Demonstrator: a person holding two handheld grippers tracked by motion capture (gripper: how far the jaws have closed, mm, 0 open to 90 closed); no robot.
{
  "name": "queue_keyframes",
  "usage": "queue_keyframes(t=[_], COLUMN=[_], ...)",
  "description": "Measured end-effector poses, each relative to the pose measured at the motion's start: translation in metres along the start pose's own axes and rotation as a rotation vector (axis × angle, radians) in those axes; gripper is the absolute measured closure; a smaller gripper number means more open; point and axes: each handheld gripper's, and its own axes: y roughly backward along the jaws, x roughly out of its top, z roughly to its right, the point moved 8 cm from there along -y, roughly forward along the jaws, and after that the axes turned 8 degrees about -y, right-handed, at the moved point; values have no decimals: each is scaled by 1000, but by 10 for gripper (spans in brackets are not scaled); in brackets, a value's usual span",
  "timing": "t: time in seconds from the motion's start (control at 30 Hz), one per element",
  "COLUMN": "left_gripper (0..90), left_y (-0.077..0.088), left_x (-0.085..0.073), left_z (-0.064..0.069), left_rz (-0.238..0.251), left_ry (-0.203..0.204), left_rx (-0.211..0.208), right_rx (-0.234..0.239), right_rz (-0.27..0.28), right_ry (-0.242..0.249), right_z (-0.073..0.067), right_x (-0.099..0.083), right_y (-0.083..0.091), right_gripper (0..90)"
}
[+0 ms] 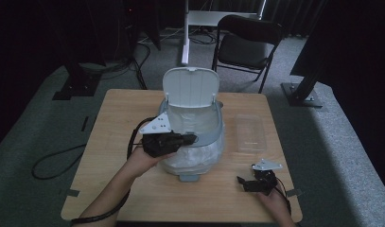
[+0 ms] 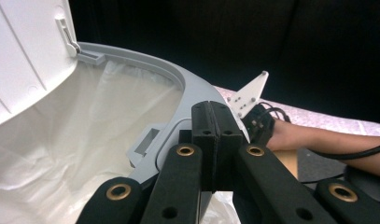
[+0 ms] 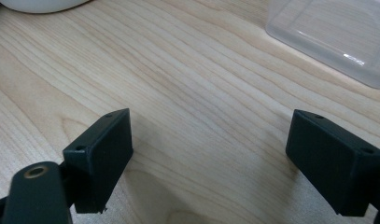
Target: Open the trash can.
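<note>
The left gripper has its two black pads pressed flat together with nothing between them, poised at the near-left part of the grey rim of the waste bin. Inside that rim hangs a pale, crinkled liner bag, and the white lid stands upright at the bin's far side. The bin sits mid-table, somewhat toward the far edge, with the bag bulging out below the rim toward the near edge. The right gripper holds its jaws wide apart above bare wood, gripping nothing; in the high view it sits close to the table's near-right corner. Just beyond it, toward the right edge, lies a clear plastic box, well apart from the bin and untouched by either gripper.
</note>
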Motion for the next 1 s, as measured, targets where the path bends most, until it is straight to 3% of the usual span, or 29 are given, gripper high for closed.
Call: queue_keyframes(t=[0.27, 0.47, 0.67, 0.7, 0.8, 0.87, 1.0], left_gripper=[807, 583, 501, 417, 384, 303, 237], left_y=[5, 8, 14, 14, 17, 18, 19], left_x=[2, 3, 5, 5, 4, 4, 2], left_z=[-2, -5, -8, -9, -13, -14, -16], left_rz=[18, 22, 40, 38, 52, 56, 60], left_ry=[33, 33, 37, 39, 64, 59, 48], left_rx=[-8, 14, 36, 44, 47, 48, 77], right_rx=[0, 0, 0, 0, 0, 0, 0], right_rz=[0, 0, -1, 0, 0, 0, 0], right_ry=[0, 0, -1, 0, 0, -1, 0], right_z=[0, 0, 0, 0, 0, 0, 0], right_x=[0, 0, 0, 0, 0, 0, 0], right_y=[0, 0, 0, 0, 0, 0, 0], right_gripper=[140, 140, 140, 140, 140, 140, 140])
